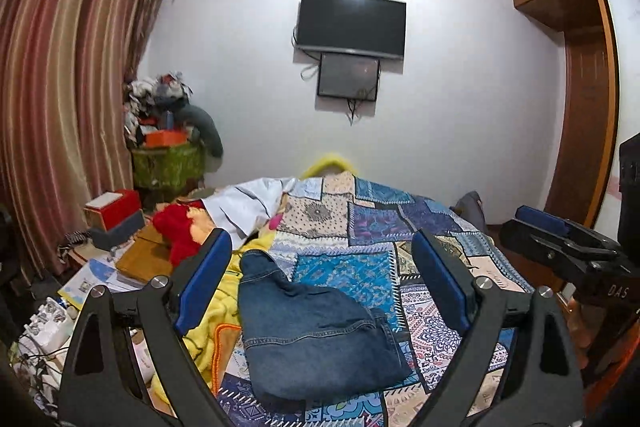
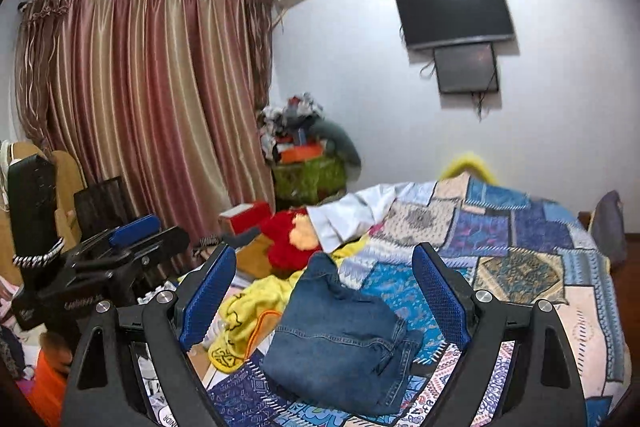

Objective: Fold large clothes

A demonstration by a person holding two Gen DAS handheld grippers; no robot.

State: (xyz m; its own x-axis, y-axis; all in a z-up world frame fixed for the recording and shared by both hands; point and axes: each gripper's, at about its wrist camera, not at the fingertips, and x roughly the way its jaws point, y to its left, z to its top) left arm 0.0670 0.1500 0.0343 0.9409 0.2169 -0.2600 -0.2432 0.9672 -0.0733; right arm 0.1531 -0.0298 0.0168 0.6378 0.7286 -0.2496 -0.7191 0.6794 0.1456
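Observation:
A pair of blue jeans (image 1: 316, 331) lies folded into a compact bundle on the patchwork bedspread (image 1: 360, 223); it also shows in the right wrist view (image 2: 340, 339). My left gripper (image 1: 320, 279) is open and empty, held above the jeans, with a blue pad (image 1: 204, 279) on either side. My right gripper (image 2: 324, 291) is open and empty too, above the jeans. The right gripper shows at the right edge of the left wrist view (image 1: 560, 239); the left gripper shows at the left of the right wrist view (image 2: 120, 247).
A yellow blanket (image 1: 212, 331) and a red plush toy (image 1: 180, 231) lie left of the jeans. A white garment (image 1: 244, 203) lies at the bed's far end. A cluttered side table (image 1: 100, 259), a green basket (image 1: 168, 163), curtains and a wardrobe (image 1: 576, 107) surround the bed.

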